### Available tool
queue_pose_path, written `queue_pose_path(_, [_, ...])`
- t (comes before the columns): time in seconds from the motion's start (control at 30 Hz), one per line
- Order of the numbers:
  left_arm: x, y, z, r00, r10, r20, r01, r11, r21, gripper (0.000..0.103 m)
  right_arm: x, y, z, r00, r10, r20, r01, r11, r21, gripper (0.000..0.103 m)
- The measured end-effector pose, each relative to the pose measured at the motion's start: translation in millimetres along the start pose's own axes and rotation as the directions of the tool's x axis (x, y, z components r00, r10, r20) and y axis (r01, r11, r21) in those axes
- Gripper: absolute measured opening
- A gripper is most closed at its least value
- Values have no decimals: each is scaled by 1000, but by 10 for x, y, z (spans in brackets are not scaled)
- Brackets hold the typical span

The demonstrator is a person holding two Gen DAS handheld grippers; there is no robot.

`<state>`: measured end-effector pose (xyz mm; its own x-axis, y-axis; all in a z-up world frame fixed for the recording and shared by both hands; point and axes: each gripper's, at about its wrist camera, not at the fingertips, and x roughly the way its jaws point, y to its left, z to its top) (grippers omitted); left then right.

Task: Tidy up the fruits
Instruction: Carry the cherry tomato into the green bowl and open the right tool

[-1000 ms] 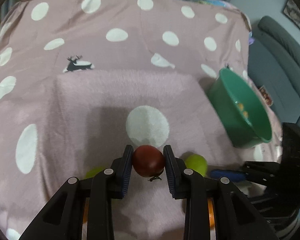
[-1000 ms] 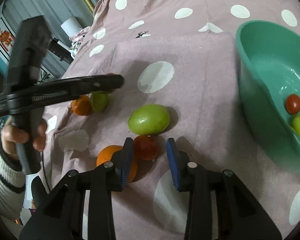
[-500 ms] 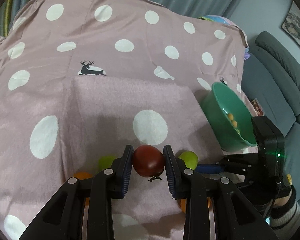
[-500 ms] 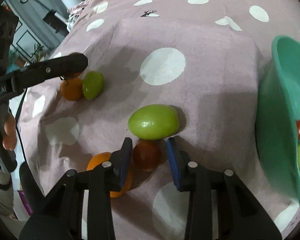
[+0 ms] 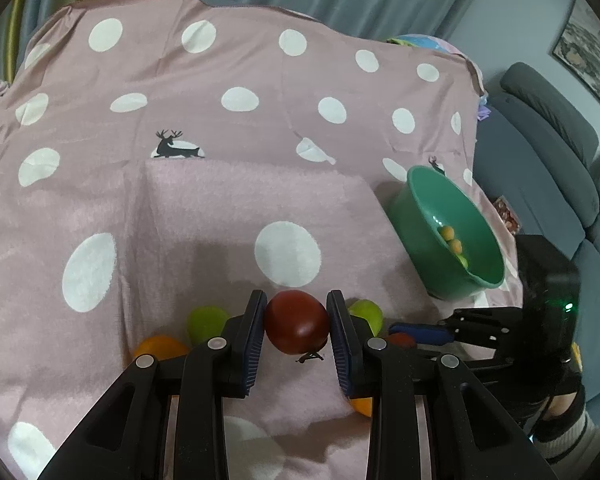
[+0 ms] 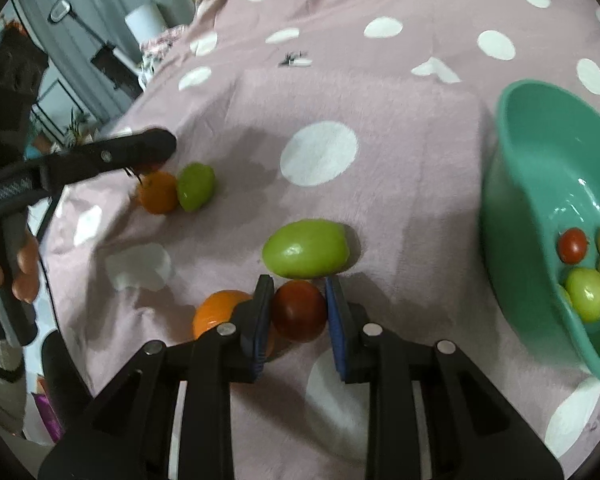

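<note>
Right view only: red tomato (image 6: 573, 245) inside bowl (image 6: 540, 128)

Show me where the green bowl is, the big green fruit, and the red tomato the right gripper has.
green bowl (image 6: 512, 208), right wrist view, on its outer wall.
big green fruit (image 6: 306, 254), right wrist view, on the middle of its skin.
red tomato (image 6: 299, 311), right wrist view, on its top, between the right gripper's pads.

dim indoor light, soft shadows, fisheye bending and black vignette at edges, slight motion blur
</note>
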<state>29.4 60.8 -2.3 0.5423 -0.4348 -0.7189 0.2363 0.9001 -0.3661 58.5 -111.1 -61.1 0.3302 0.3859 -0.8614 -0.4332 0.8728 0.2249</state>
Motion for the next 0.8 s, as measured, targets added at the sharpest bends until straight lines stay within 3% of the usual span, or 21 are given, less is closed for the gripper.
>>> queue_pose_path(0.17, [-46,-105,36,1000,-13,10,13,1000,20,31,-279,-77,-3,996,15,86,-19,999,46,27])
queue_pose_path(0.4, [-97,-363,232,999,-42,27,40,997,63,31,-704,-364,-1,977,-31,209,6,993,119,27])
queue_pose_path(0.8, [188,-1126,499,995,-95,8,92,979,182,31,-1040,-897,-185,948,-99,302,26,971,237,27])
